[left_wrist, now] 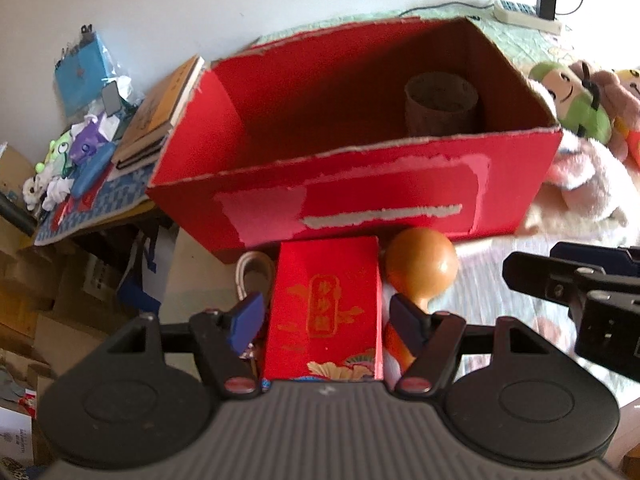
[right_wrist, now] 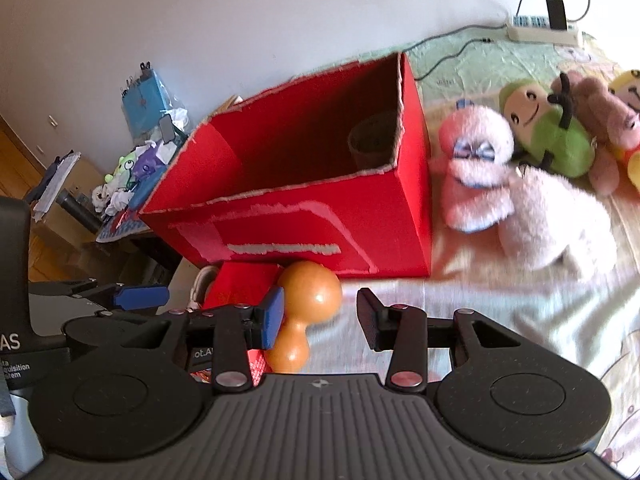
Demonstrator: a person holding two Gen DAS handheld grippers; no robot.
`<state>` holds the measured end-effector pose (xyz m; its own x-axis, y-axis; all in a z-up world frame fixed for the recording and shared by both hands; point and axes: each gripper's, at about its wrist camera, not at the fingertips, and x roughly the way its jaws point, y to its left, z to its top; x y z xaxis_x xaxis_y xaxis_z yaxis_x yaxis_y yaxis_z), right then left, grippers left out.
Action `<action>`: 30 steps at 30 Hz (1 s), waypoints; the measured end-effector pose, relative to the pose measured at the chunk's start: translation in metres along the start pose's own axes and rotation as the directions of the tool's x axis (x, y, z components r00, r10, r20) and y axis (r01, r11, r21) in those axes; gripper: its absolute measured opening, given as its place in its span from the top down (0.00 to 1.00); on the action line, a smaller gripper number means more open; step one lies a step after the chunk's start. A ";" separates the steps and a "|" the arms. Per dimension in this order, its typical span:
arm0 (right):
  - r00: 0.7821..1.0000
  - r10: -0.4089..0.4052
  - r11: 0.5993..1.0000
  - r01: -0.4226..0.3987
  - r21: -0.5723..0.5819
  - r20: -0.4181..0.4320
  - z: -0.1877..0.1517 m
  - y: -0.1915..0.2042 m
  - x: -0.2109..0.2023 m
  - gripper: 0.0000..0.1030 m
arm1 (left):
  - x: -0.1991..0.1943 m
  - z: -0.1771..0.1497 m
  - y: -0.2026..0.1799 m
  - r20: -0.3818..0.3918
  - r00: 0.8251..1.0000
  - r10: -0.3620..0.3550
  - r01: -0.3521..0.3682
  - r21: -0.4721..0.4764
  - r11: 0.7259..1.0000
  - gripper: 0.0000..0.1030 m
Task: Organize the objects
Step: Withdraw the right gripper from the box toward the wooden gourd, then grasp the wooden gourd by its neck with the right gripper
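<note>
left claw (left_wrist: 326, 322) wide apart around small red paper box (left_wrist: 325, 312) | light, crushable; pinch long sides | right claw (right_wrist: 320, 322) apart, empty | smooth orange wooden gourd (right_wrist: 306, 312) slippery; grab narrow waist

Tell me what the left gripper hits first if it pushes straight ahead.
Probably the small red packet: it already lies between the open left gripper's fingers. Beyond it stands the big red box's front wall.

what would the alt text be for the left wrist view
The left hand-held gripper sits open around a small red packet with gold print, in front of a big open red cardboard box holding a brown cylinder. An orange gourd-shaped object lies right of the packet, with plush toys beyond.
</note>
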<state>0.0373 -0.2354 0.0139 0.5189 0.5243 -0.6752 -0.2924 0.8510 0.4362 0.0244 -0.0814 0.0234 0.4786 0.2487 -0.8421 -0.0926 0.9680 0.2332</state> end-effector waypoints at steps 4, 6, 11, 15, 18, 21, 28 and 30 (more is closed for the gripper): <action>1.000 0.002 1.000 -0.002 0.025 -0.024 -0.005 -0.007 0.007 0.58 | 0.010 -0.002 -0.005 -0.026 1.000 -0.012 0.012 0.009 1.000 0.30; 0.999 0.006 0.999 -0.004 0.041 -0.034 -0.007 -0.011 0.010 0.58 | 0.015 -0.002 -0.007 -0.037 0.999 -0.025 0.025 0.014 1.000 0.30; 0.998 0.025 0.995 -0.020 0.093 -0.049 -0.010 -0.022 0.017 0.58 | 0.026 -0.002 -0.012 -0.050 0.997 -0.055 0.057 0.035 0.998 0.30; 0.997 0.054 0.992 -0.049 0.119 -0.046 -0.009 -0.026 0.021 0.57 | 0.029 -0.001 -0.012 -0.030 0.995 -0.092 0.094 0.056 0.994 0.33; 0.996 0.078 0.989 -0.071 0.131 -0.050 -0.008 -0.029 0.024 0.56 | 0.030 -0.003 -0.009 -0.017 0.989 -0.144 0.145 0.062 0.987 0.35; 0.992 0.110 0.984 -0.100 0.145 -0.062 -0.007 -0.031 0.028 0.48 | 0.032 -0.007 -0.005 -0.018 0.975 -0.220 0.220 0.049 0.974 0.39; 0.976 0.183 0.965 -0.155 0.211 -0.121 -0.004 -0.034 0.046 0.48 | 0.031 -0.017 -0.001 -0.001 0.942 -0.336 0.335 0.057 0.940 0.46; 0.972 0.190 0.966 -0.159 0.206 -0.138 -0.004 -0.033 0.050 0.48 | 0.030 -0.017 0.000 0.005 0.933 -0.360 0.359 0.062 0.931 0.47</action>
<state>0.0701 -0.2366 -0.0365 0.3378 0.6753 -0.6556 -0.1998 0.7321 0.6512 0.0240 -0.0735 -0.0100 0.4839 -0.1167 -0.8673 0.1396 0.9887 -0.0551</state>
